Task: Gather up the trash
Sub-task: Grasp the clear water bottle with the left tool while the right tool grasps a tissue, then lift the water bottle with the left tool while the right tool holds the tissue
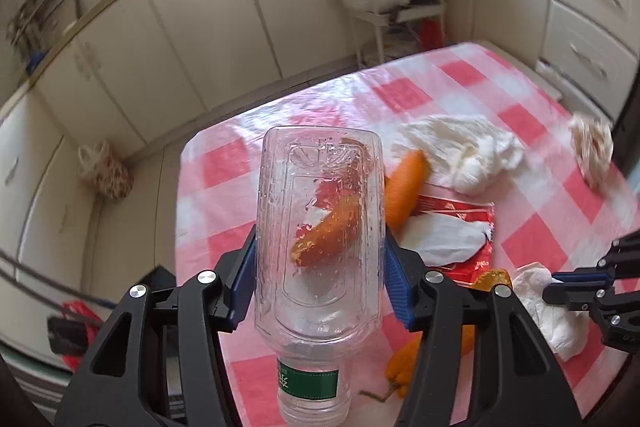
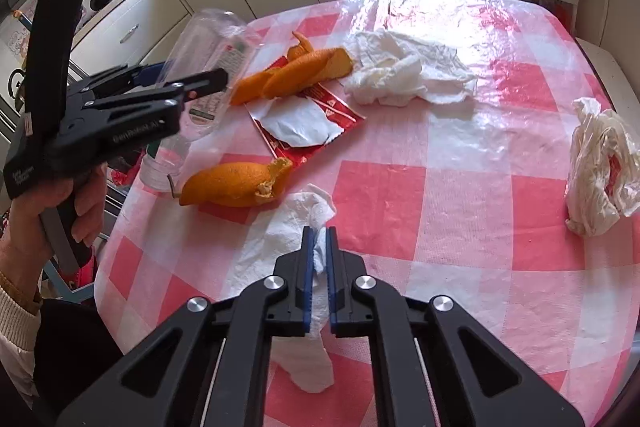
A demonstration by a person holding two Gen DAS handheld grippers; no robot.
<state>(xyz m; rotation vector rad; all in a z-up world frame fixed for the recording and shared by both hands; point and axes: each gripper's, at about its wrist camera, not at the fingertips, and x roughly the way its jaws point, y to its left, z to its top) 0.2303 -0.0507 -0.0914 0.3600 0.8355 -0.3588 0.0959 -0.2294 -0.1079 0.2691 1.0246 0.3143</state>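
Trash lies strewn over the pink-checked bench point(image 2: 460, 187): orange peels point(image 2: 236, 185), a torn red wrapper point(image 2: 308, 123), a crumpled napkin point(image 2: 404, 75) and a balled plastic bag point(image 2: 600, 167) at three o'clock in the right wrist view. The step in hand looks like pick-up, with both hands already loaded. The left gripper point(image 1: 320, 267) has its jaws pressed on the sides of a clear plastic bottle point(image 1: 320, 219), which runs lengthwise between them, cap end toward the camera, held above the bench's edge. The right gripper point(image 2: 319, 279) has its jaws nearly together, pinching a fold of a white tissue point(image 2: 296, 227) that trails on the cloth at six o'clock. Next, I judge, each piece needs lifting clear and carrying to a bin; none is visible here. The peels sit at ten o'clock from the right jaws, near but apart.
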